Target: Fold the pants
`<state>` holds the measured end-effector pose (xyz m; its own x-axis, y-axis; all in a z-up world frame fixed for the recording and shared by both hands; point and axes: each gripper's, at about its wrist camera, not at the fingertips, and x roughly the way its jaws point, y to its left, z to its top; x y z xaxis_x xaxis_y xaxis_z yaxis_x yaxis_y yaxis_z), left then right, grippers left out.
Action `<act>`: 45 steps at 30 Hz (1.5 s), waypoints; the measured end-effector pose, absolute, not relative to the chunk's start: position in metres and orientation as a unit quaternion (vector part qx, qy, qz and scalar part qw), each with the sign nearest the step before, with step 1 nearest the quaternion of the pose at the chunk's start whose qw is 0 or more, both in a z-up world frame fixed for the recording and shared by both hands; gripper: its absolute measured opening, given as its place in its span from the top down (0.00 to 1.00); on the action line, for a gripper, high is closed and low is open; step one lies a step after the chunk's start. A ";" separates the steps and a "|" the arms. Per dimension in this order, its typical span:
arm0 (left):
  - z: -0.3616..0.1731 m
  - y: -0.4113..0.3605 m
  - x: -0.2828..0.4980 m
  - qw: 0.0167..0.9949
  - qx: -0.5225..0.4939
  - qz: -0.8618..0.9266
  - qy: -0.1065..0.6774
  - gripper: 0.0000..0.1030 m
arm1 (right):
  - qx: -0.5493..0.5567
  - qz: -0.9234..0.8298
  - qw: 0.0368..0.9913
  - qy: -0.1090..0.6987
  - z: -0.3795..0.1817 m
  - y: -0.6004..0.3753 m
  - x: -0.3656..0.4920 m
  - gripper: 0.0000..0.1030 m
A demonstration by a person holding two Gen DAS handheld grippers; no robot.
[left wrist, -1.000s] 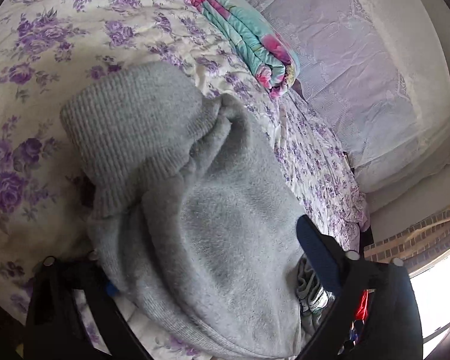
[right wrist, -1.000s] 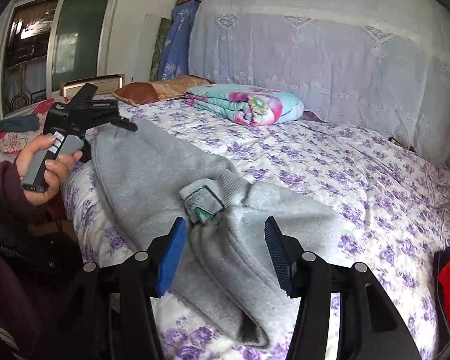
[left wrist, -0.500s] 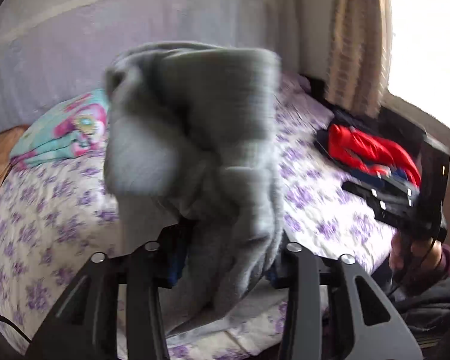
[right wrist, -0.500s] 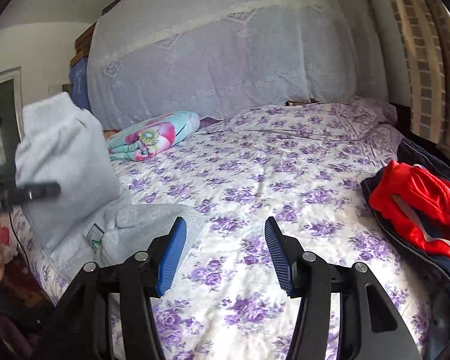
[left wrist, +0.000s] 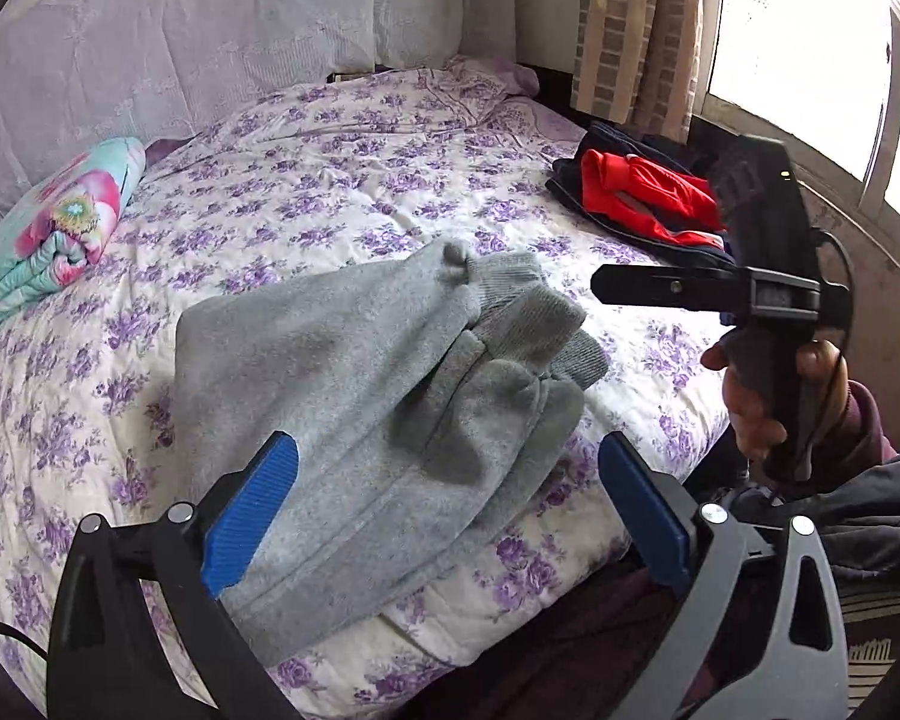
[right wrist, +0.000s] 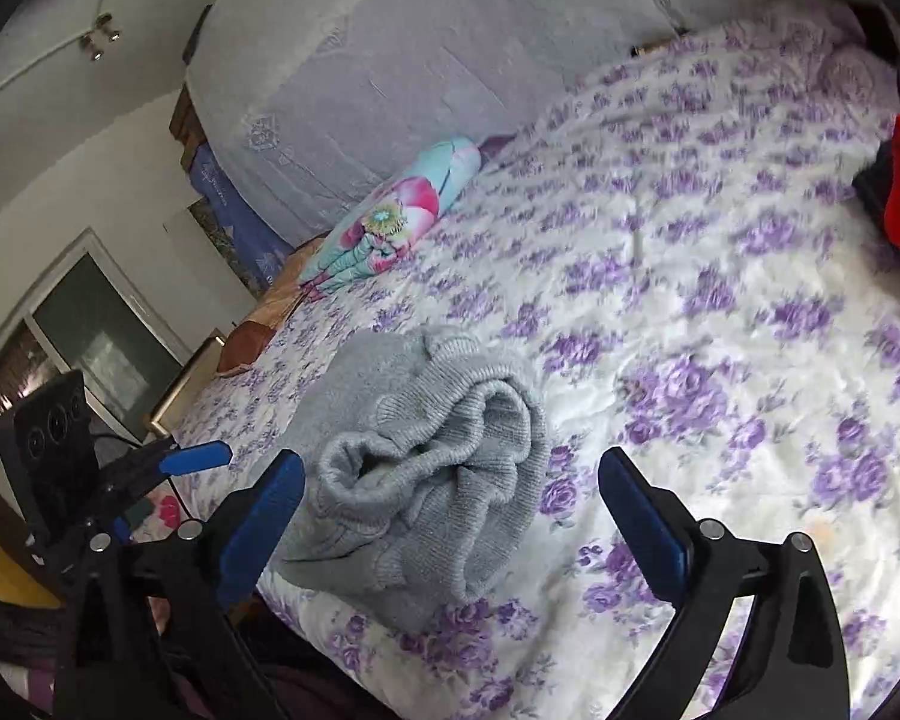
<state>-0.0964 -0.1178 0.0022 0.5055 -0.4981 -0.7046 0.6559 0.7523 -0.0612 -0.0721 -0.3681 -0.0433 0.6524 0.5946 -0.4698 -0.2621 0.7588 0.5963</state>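
The grey fleece pants (left wrist: pixel 366 396) lie folded in a thick bundle near the front edge of the bed, ribbed cuffs on top toward the right. They also show in the right wrist view (right wrist: pixel 432 480), cuffs bunched toward the camera. My left gripper (left wrist: pixel 450 510) is open, its blue pads spread either side of the bundle, holding nothing. My right gripper (right wrist: pixel 450 522) is open and empty just in front of the bundle. The right gripper also shows in the left wrist view (left wrist: pixel 600 288), hand-held at the right.
The bed carries a white sheet with purple flowers (left wrist: pixel 330 192). A folded turquoise floral blanket (left wrist: pixel 48 240) lies far left. Red and navy clothes (left wrist: pixel 642 198) sit at the far right edge by a window. A draped headboard (left wrist: pixel 210 30) stands behind.
The left gripper swung the pants over, let them go and opened; the bundle now lies folded on the bed. The right gripper turned back toward the bundle.
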 end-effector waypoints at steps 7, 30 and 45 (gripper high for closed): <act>-0.040 -0.085 -0.066 0.845 0.026 -0.311 0.435 0.05 | 0.277 0.330 0.838 0.335 -0.024 -0.327 -0.049 0.64; -0.037 -0.096 -0.103 0.843 0.101 -0.360 0.386 0.05 | 0.106 0.356 0.867 0.331 0.046 -0.240 -0.040 0.25; -0.029 -0.018 -0.081 0.818 -0.066 -0.424 0.382 0.05 | 0.227 0.253 0.882 0.326 -0.007 -0.338 -0.042 0.03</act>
<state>-0.0813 -0.0184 -0.0287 0.3485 -0.7449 -0.5690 0.6439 0.6314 -0.4322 -0.0421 -0.3384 -0.0074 0.6593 0.5948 -0.4600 -0.2987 0.7686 0.5656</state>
